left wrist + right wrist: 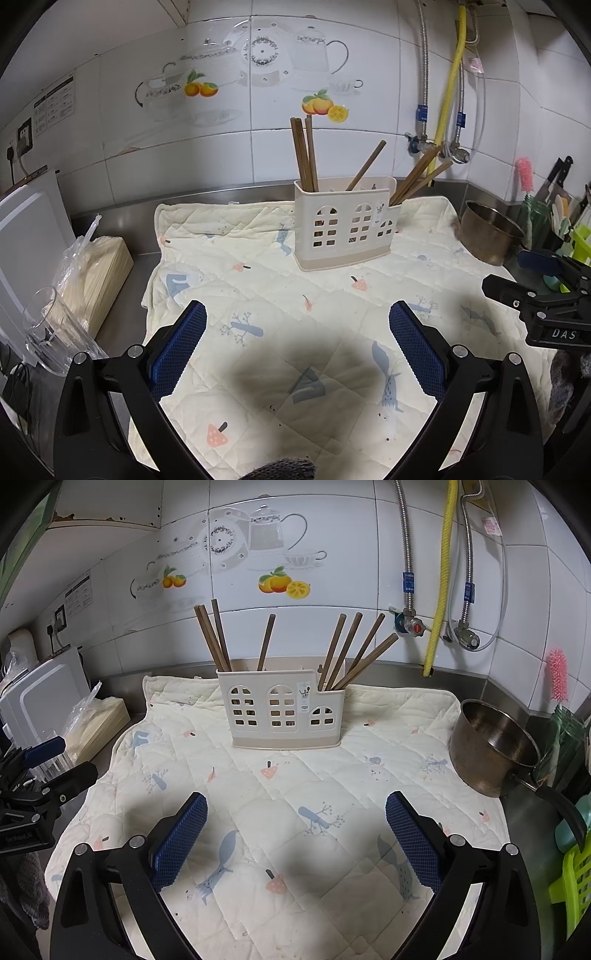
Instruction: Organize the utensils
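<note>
Both claws are wide open and hold nothing. The left claw (297, 343) and the right claw (295, 834) hang over the soft mat (295, 794), low at 6 o'clock in their own views. The white holder (282, 712) that looks like a little house stands on the mat up at 12 o'clock, near the wall. All the brown chopsticks (214, 638) you can see are already in it: three in the left part, one in the middle, four leaning in the right part. No chopstick lies loose on the mat, so the job looks almost done. The sticks are spread over three parts, so the next step may be to gather them. To do that well, take one stick near its top, lift it straight up, and do not bump the holder, as it looks light and could tip. Stay away from the metal pot (495, 746) at 3 o'clock.
</note>
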Action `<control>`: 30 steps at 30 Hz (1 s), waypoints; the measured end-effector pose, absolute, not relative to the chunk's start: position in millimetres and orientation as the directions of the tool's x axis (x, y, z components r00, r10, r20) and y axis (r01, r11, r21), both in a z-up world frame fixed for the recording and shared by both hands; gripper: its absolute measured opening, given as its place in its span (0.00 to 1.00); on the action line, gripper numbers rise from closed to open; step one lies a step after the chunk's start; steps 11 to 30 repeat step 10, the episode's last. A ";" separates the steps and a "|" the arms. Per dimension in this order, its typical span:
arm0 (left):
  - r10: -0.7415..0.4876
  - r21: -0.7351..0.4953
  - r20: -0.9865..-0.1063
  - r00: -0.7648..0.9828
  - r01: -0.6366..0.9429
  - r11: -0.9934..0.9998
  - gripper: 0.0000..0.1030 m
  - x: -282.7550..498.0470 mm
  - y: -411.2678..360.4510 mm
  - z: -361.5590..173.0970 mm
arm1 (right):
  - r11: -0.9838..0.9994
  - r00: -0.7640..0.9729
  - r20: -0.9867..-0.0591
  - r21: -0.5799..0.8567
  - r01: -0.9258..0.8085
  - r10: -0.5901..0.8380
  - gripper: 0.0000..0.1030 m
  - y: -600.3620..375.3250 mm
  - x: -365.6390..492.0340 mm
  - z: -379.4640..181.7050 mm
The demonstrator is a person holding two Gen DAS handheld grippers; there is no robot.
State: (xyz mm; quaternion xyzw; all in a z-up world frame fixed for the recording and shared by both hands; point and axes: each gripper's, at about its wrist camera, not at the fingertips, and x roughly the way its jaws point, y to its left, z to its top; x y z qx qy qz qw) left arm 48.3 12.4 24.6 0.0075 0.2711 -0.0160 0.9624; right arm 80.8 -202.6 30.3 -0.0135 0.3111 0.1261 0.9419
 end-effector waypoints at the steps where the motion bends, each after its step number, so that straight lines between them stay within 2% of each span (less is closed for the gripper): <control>1: -0.021 0.009 -0.524 0.851 0.031 0.999 0.95 48.6 12.3 24.3 | 0.968 0.774 -0.590 0.053 -0.246 0.230 0.91 -202.6 80.4 30.3; 30: -0.024 0.000 -0.534 0.845 0.028 1.000 0.95 50.4 12.7 22.8 | 0.968 0.771 -0.594 0.052 -0.247 0.228 0.91 -203.0 79.7 28.6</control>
